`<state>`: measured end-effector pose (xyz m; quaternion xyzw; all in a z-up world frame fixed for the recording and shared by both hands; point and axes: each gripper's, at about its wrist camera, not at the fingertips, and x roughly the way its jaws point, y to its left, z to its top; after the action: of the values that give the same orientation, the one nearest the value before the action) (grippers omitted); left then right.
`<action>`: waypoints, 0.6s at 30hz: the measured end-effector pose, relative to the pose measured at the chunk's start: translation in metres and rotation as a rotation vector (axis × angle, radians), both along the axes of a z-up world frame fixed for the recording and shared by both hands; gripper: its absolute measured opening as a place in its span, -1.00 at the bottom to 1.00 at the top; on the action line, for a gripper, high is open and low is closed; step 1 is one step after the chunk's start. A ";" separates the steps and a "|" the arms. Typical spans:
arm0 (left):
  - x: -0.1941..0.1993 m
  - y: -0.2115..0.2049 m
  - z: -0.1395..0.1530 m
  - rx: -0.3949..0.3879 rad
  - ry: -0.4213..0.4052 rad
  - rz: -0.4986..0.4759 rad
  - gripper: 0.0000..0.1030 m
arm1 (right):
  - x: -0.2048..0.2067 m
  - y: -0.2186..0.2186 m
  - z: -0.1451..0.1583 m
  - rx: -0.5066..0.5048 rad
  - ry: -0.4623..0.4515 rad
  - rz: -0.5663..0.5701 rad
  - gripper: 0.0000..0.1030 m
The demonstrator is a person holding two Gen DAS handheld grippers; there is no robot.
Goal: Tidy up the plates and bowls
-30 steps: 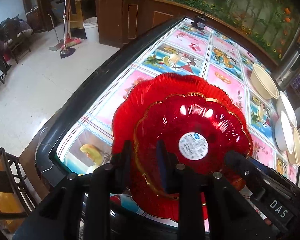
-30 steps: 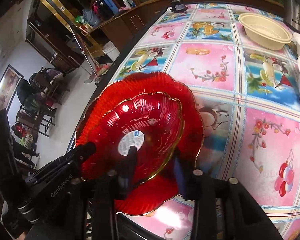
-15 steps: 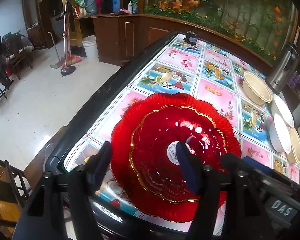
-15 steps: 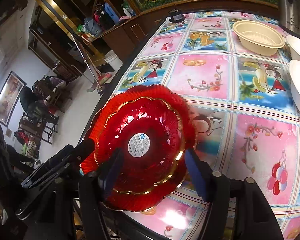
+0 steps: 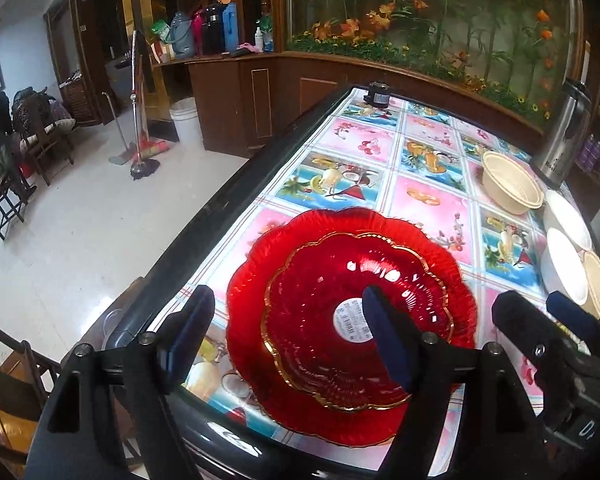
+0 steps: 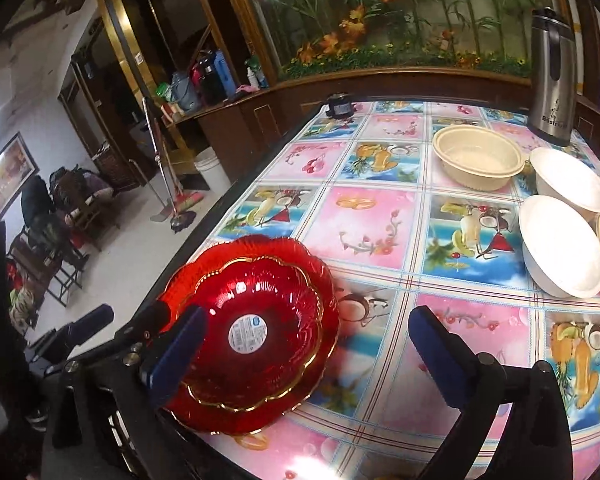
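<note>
Table [image 6: 380, 216] with the fruit-print cloth fills both views, long axis running 6 to 12 o'clock. Big red plate [image 5: 452, 268] lies flat, face up, at the table's near corner by the dark edge; round and scalloped, so no long axis. Small red plate [image 5: 312, 300], gold rim, nests inside it, face up, white sticker dead centre. Bowls sit well apart at 2-3 o'clock: beige bowl [image 6: 476, 156] upright, two white bowls [image 6: 560, 244] beside it, rims up. Steel flask [image 6: 552, 76] upright at 1 o'clock. Left gripper [image 5: 288, 316] has just been opening: released, one finger over the sticker, no pad pressing. Right gripper [image 6: 304, 340] has also just been opening: released, spread wide, left pad over the plates' near rim.
</note>
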<state>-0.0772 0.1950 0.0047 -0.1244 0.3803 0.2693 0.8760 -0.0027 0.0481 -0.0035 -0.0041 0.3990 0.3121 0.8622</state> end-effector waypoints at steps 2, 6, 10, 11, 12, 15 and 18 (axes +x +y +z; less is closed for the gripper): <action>0.003 -0.002 0.003 -0.003 -0.011 -0.005 0.49 | 0.000 -0.004 0.001 0.015 0.001 -0.001 0.97; 0.009 -0.014 0.010 -0.028 -0.048 -0.041 0.49 | 0.005 -0.024 0.002 0.092 0.055 0.007 0.97; 0.026 -0.035 0.017 -0.071 -0.072 -0.113 0.49 | 0.019 -0.062 0.002 0.222 0.142 -0.017 0.97; 0.031 -0.042 0.018 -0.083 -0.074 -0.131 0.49 | 0.023 -0.077 0.003 0.260 0.162 -0.039 0.97; 0.038 -0.050 0.020 -0.102 -0.078 -0.163 0.48 | 0.028 -0.092 0.003 0.288 0.180 -0.066 0.97; 0.062 -0.077 0.022 -0.141 -0.070 -0.242 0.48 | 0.040 -0.132 0.002 0.353 0.213 -0.128 0.97; 0.090 -0.105 0.020 -0.187 -0.052 -0.319 0.48 | 0.053 -0.176 -0.003 0.411 0.248 -0.222 0.97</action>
<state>0.0126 0.0903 0.0252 -0.1502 0.3959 0.0872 0.9017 0.0507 -0.1274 -0.0063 0.2531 0.4280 0.2881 0.8184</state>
